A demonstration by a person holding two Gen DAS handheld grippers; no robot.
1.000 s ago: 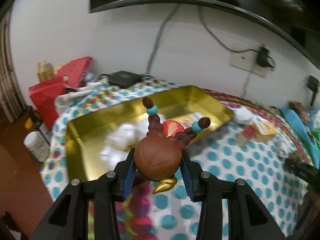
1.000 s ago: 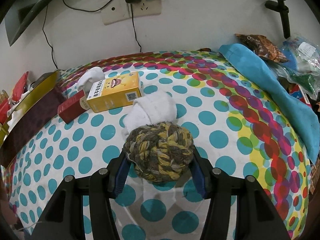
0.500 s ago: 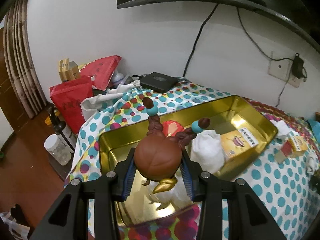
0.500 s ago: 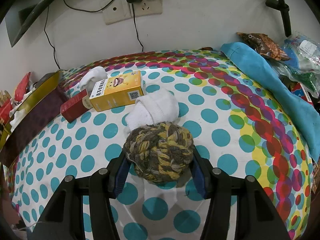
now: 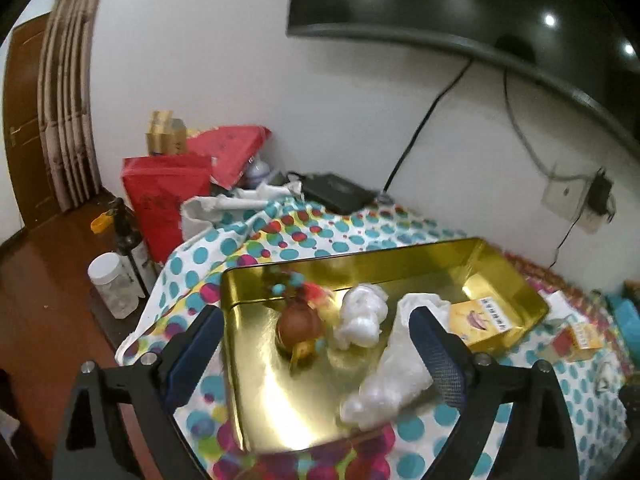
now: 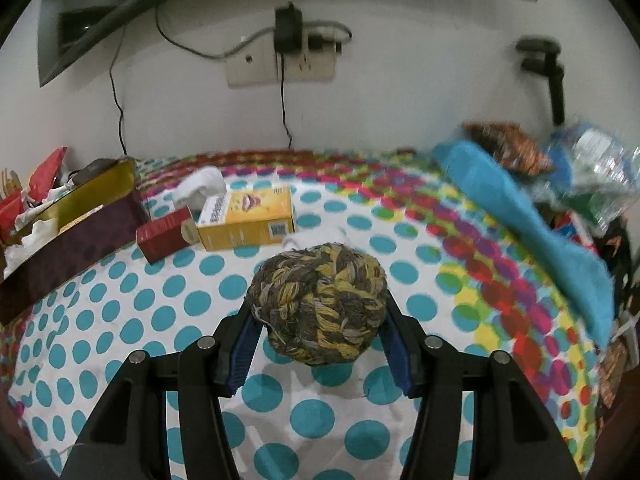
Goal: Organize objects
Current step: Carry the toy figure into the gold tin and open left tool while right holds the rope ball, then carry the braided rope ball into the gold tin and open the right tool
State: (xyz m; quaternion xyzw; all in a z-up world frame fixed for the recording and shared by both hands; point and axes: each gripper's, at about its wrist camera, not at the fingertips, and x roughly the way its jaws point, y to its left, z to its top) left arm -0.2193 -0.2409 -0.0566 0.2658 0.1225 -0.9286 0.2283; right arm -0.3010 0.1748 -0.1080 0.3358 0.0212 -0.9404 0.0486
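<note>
My left gripper (image 5: 316, 336) is open and empty above the gold tray (image 5: 256, 400). A brown doll with braids (image 5: 300, 322) lies in the tray, blurred, beside white rolled cloths (image 5: 362, 316) and a yellow box (image 5: 482, 322). My right gripper (image 6: 318, 330) is shut on a brown and yellow rope ball (image 6: 318, 304) and holds it above the dotted tablecloth (image 6: 120, 312). The tray's side also shows in the right wrist view (image 6: 96, 192) at the far left.
A yellow box (image 6: 248, 222), a small red box (image 6: 166, 238) and a white rolled cloth (image 6: 200, 186) lie on the cloth beyond the ball. A blue towel (image 6: 520, 216) and bags sit at the right. Red bags (image 5: 168, 192), a bottle and a jar (image 5: 110, 284) stand left of the table.
My left gripper has opened and let go of the doll, which now lies in the tray. My right gripper has lifted the rope ball and turned slightly.
</note>
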